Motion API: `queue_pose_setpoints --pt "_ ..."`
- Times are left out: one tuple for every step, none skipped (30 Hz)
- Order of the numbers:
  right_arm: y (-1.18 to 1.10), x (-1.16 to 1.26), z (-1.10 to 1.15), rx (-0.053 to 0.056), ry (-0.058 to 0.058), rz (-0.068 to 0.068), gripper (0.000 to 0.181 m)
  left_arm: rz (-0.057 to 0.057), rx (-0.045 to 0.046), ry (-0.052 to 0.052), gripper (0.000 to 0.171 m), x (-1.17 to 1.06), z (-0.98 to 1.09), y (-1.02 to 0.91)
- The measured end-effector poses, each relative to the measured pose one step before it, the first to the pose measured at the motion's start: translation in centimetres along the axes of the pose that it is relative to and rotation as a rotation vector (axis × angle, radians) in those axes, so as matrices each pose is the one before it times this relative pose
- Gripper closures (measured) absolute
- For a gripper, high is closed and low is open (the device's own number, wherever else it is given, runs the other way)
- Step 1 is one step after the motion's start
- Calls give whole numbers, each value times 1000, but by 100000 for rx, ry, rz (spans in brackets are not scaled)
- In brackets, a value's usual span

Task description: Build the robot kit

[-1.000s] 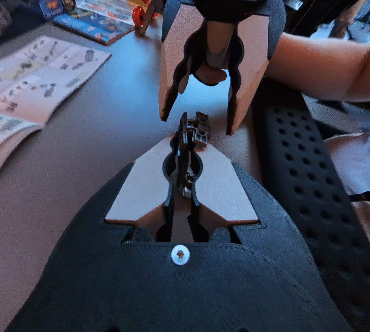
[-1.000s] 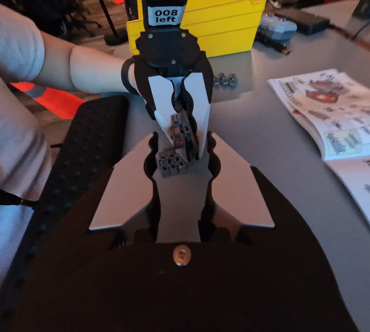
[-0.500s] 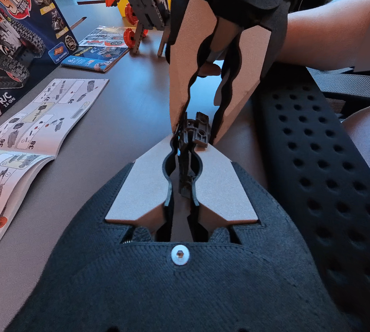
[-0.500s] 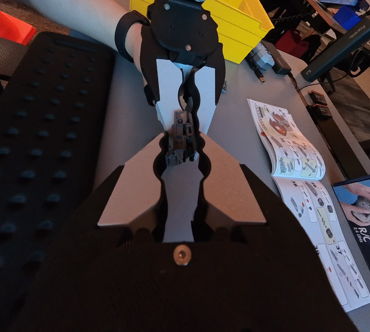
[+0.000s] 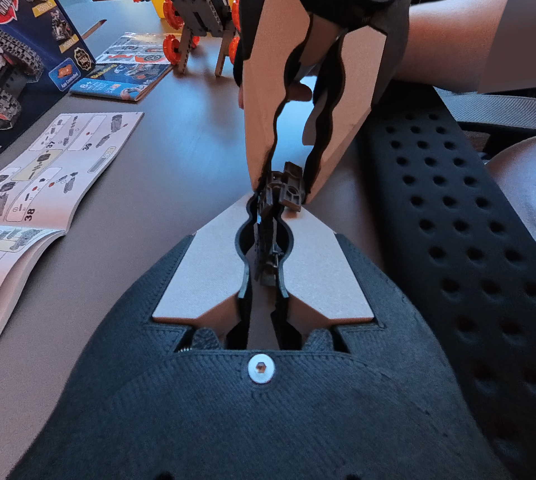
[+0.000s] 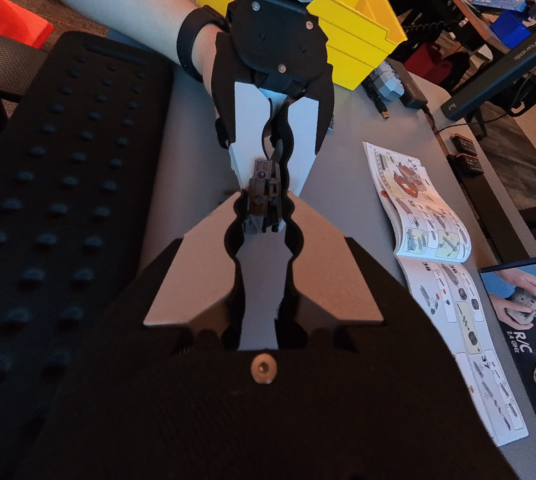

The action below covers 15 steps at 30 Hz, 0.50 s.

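Note:
A small dark grey and brown brick assembly [image 5: 285,188] is held above the grey table [image 5: 174,161] between both grippers. My left gripper [image 5: 271,205] is shut on its lower part, which runs back between the fingers. My right gripper [image 5: 282,195] comes in from above with its fingertips pressed on either side of the assembly's protruding end. In the right wrist view, my right gripper [image 6: 264,196] clasps the assembly [image 6: 261,199] tip to tip with the left gripper [image 6: 269,190]. A person's forearms hold both grippers.
An open instruction booklet [image 5: 58,164] lies left of the grippers and also shows in the right wrist view [image 6: 420,219]. A printed box [image 5: 29,31], a brick vehicle with orange wheels [image 5: 197,8], a yellow bin [image 6: 348,22] and a black perforated pad [image 5: 449,219] surround them. Both grippers' tips are close together, under 4 cm apart.
My right gripper moved in from open and apart and closed its fingers onto the assembly's end. My left gripper kept its hold on the assembly throughout.

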State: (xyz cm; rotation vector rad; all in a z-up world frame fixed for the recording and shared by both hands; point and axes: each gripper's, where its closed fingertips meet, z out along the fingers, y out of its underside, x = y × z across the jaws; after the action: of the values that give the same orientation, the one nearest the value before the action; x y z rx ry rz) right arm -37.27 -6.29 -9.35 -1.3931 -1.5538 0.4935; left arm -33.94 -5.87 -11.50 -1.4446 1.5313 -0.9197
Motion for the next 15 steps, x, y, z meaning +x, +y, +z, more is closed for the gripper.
queue_pose_setpoints --pt "181 -73 62 -1011 -552 98 160 180 -1126 -301 165 2 96 185" --pt "155 8 50 -890 -209 541 160 149 -577 -490 165 -52 77 124" --pt "-27 11 4 305 -141 505 160 -59 428 76 165 4 -10 -52" --pt "-22 6 -22 400 -308 616 160 -462 144 416 165 19 -23 -21" --pt "-3 13 -31 76 -158 249 160 -438 33 378 165 24 -5 4" --pt "4 -35 -17 52 -162 -241 160 4 -19 566 165 70 -15 21" --pt "-7 -98 -5 14 -665 -190 160 667 -112 544 165 101 -1 29" --pt "0 -93 0 -82 -668 163 160 992 -83 178 165 57 -17 30" --pt "-23 -108 12 82 -755 201 160 826 -220 26 165 45 -17 22" --pt "-19 -118 -5 40 -857 212 160 606 -226 -22 165 44 -8 19" --pt "5 -15 -2 -194 -203 146 160 262 -175 -188 165 4 1 2" --pt "8 -20 -5 -290 -159 25 160 35 -52 129 165 45 5 0" --pt "1 -72 -14 -313 -496 17 160 -77 65 564 165 96 12 8" --pt "-4 -73 -16 -168 -586 141 160 -402 -10 828 165 105 12 10" --pt "3 -42 -27 -202 -398 398 160 -447 -121 614 165 65 10 -9"
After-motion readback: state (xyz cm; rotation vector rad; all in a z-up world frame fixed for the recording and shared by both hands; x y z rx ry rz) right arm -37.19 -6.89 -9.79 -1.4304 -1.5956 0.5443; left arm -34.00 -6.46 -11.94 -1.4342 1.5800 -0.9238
